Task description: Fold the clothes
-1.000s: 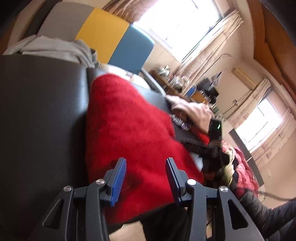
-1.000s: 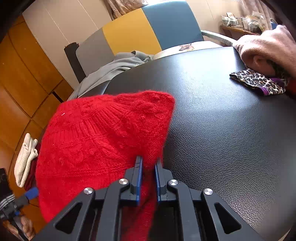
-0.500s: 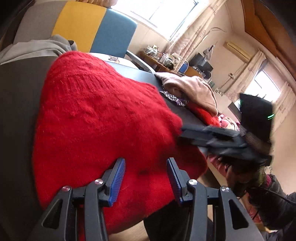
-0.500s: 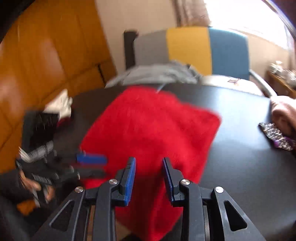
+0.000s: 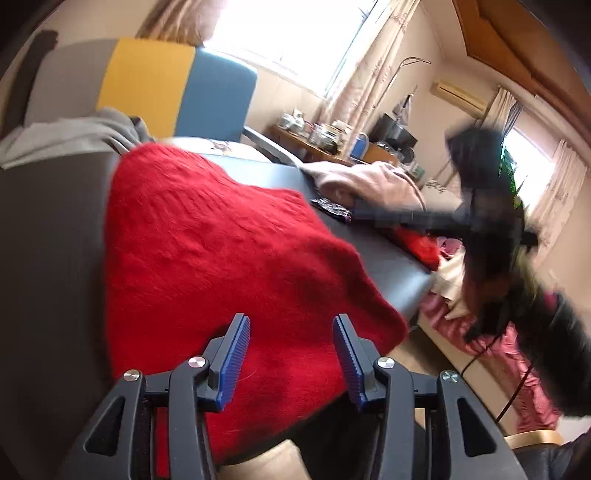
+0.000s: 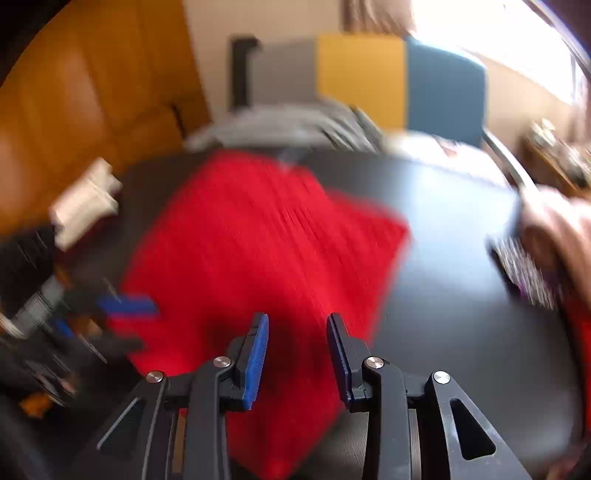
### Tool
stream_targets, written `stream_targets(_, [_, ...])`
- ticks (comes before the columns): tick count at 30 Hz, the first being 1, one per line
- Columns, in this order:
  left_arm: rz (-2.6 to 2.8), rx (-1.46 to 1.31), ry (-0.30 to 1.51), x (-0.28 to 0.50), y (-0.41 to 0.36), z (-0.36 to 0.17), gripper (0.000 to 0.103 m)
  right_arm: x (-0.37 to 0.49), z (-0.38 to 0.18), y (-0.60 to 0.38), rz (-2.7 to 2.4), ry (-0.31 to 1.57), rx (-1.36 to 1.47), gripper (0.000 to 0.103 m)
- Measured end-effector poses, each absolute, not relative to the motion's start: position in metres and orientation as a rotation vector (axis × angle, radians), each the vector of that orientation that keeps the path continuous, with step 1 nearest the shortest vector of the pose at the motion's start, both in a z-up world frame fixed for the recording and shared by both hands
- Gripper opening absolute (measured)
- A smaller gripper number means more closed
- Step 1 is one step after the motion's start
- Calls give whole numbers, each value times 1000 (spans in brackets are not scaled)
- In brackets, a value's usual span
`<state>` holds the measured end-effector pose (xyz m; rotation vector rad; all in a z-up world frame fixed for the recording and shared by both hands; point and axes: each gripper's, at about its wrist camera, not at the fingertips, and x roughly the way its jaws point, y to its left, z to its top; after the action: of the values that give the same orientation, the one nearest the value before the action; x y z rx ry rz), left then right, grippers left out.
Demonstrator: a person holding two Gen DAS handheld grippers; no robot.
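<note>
Daylight floods in from your far windows (image 5: 295, 33), blown out to white glare. Your right wrist view is smeared with motion blur; fisheye edges curve and darken.

Home living room; curtained windows (image 5: 295, 33); wall air conditioner (image 5: 458, 96); cluttered sideboard (image 5: 317, 142); armchair (image 5: 177, 88)

Red sweater (image 5: 221, 258): fuzzy knitted wool, matt. Worktop (image 6: 461, 295): black grained leatherette, slight sheen. Tool pads (image 5: 236, 354): blue ribbed rubber-like plastic.
</note>
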<state>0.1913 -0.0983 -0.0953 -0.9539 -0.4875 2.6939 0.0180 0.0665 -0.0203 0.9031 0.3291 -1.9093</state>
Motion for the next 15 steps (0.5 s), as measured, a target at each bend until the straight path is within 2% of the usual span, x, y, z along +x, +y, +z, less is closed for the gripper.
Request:
stream_targets(2, [2705,-958,-488,189,-101,-97,48,25,3,31,-1833,331,832,35])
stream_targets(5, [2708,-958,-474,182,-101,-99,48,24,6,-37,-1687,359,810,35])
stream_targets(10, [2630,-1043,-419,162,-83,-117,48,5,-48,-125,-1680,392,934,35])
stream_targets(12, [2634,-1048,-396,164,-78,-125,47,-8,-73,-119,-1760,354,937,29])
stream_targets(15, [2611,-1057,-410,164,-75,-132,47,-12,-92,-63,-1904,215,798,28])
